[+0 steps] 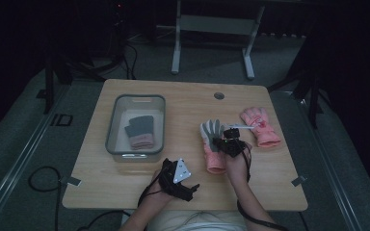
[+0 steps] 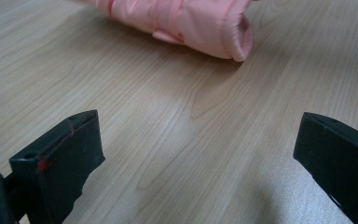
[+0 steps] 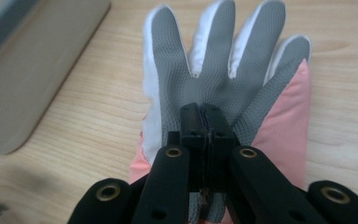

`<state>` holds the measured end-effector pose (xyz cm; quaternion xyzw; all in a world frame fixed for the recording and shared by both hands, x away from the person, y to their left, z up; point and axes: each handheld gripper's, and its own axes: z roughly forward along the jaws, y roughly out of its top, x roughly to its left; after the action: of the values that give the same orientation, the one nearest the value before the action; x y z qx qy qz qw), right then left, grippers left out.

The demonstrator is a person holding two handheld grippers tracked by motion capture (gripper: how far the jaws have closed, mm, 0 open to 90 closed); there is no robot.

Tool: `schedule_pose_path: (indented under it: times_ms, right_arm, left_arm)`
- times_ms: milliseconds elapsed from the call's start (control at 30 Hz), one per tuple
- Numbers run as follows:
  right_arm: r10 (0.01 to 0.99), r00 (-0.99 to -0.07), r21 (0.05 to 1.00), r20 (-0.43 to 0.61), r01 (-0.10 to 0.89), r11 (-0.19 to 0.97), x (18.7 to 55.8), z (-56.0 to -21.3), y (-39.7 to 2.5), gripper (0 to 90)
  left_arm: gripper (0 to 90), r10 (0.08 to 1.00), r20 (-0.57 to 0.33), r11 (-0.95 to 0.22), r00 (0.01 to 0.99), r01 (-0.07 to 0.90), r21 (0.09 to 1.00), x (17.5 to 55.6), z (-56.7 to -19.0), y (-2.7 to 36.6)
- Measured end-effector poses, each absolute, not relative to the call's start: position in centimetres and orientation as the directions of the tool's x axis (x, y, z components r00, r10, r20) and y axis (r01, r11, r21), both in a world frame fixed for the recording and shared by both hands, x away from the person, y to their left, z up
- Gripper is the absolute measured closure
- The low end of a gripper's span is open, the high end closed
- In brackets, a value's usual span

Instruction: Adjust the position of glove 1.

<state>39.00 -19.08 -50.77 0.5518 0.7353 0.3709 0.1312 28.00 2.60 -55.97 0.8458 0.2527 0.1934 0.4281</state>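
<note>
A glove with a grey palm and pink cuff [image 1: 211,131] lies palm up at the middle of the wooden table [image 1: 183,103]. My right gripper [image 1: 225,140] is over its palm, jaws pressed together on the grey palm fabric [image 3: 200,79]; the right gripper's [image 3: 206,112] tips meet with no gap. My left gripper [image 1: 185,185] rests near the table's front edge, jaws wide apart. In the left gripper view it [image 2: 196,154] holds nothing and faces the glove's pink cuff [image 2: 191,28], a little way off.
A grey plastic bin [image 1: 113,125] at the left holds another grey and pink glove [image 1: 139,131]; the bin's corner [image 3: 28,70] lies close to the left of the right gripper. A pink glove [image 1: 261,127] lies at the right. A cable hole [image 1: 218,95] is at the back.
</note>
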Motion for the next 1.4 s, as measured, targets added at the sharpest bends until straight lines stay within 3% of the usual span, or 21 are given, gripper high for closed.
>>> schedule_pose_path:
  times_ms: [567,833,867,1000,1400]
  right_arm:
    - [0.878,-0.456,0.663,0.15,0.705,0.253,40.2,-53.7,-17.1,87.0]
    - [0.838,-0.519,0.717,0.17,0.648,0.256,39.1,-50.9,-18.3,69.4]
    - [0.823,-0.55,0.755,0.14,0.597,0.271,38.6,-49.7,-18.8,65.2]
    - [0.818,-0.562,0.801,0.12,0.542,0.254,38.3,-47.8,-21.3,64.5]
    - [0.876,-0.476,0.829,-0.077,0.457,0.322,42.4,-46.1,-32.1,65.0]
  left_arm:
    - [0.8,0.582,0.111,-0.516,0.805,0.261,0.816,28.0,-56.1,2.6]
    - [0.8,0.584,0.103,-0.513,0.805,0.267,0.816,28.2,-56.2,2.6]
    - [0.8,0.582,0.106,-0.516,0.807,0.266,0.814,28.2,-56.2,2.6]
    - [0.8,0.579,0.109,-0.517,0.808,0.261,0.815,28.1,-56.2,2.5]
    - [0.8,0.581,0.1,-0.51,0.808,0.265,0.818,28.1,-56.2,2.6]
